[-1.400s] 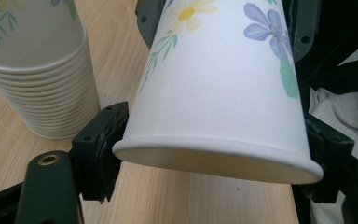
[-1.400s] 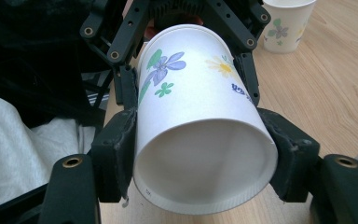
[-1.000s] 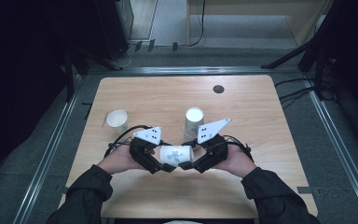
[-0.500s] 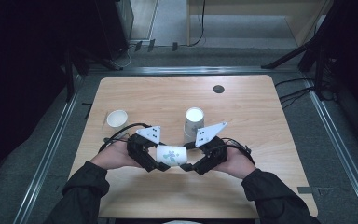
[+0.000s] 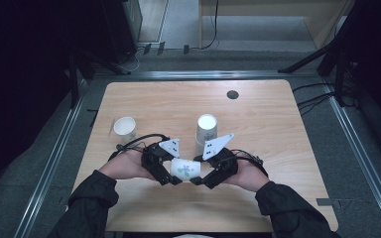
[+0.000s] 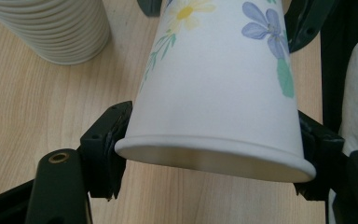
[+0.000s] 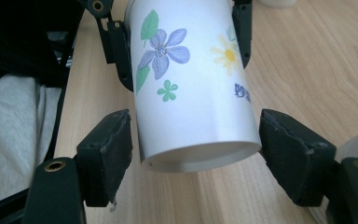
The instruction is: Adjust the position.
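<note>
My left tongs (image 5: 171, 171) grip the flowered cup (image 5: 185, 169) lying sideways above the desk (image 5: 278, 129); my right tongs (image 5: 202, 174) meet its base. In the left gripper view, the pads clamp its rim, the top cut off. In the right gripper view, my jaws have just been closing around the base, gaps showing at both sides.

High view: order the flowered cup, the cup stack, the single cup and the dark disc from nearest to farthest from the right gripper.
From the right gripper:
1. Flowered cup, between both grippers.
2. Cup stack, just behind it.
3. Single cup, rear left of it.
4. Dark disc, near the far edge.
</note>
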